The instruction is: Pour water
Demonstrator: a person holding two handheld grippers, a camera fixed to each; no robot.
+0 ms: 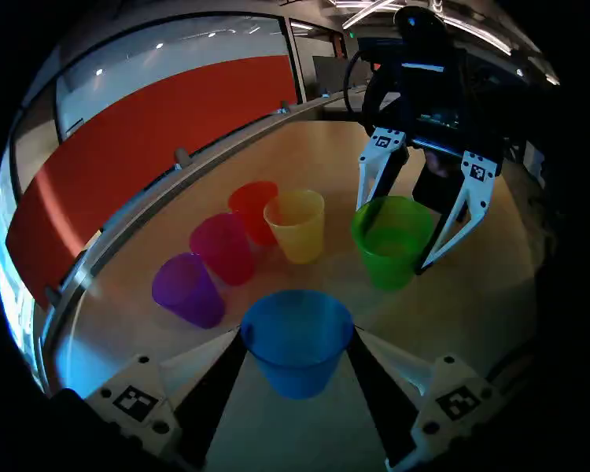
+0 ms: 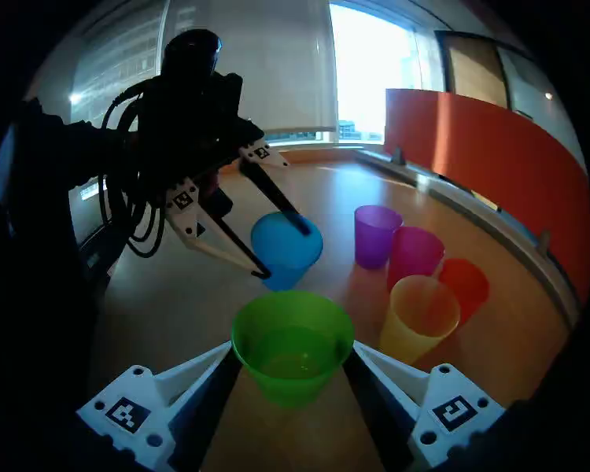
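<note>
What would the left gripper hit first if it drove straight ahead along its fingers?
The left gripper holds the blue cup between its fingers, so that would travel with it. Past it, the yellow cup lies nearly dead ahead and is probably first, though depth is unclear.

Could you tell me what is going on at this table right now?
A person works two handheld grippers over a wooden table. The left gripper is closed around the blue cup and the right gripper around the green cup, which seems to hold a little liquid. Both stand upright; nothing is tipped yet. A purple cup, a pink cup, a red cup and a yellow cup stand nearby.
</note>
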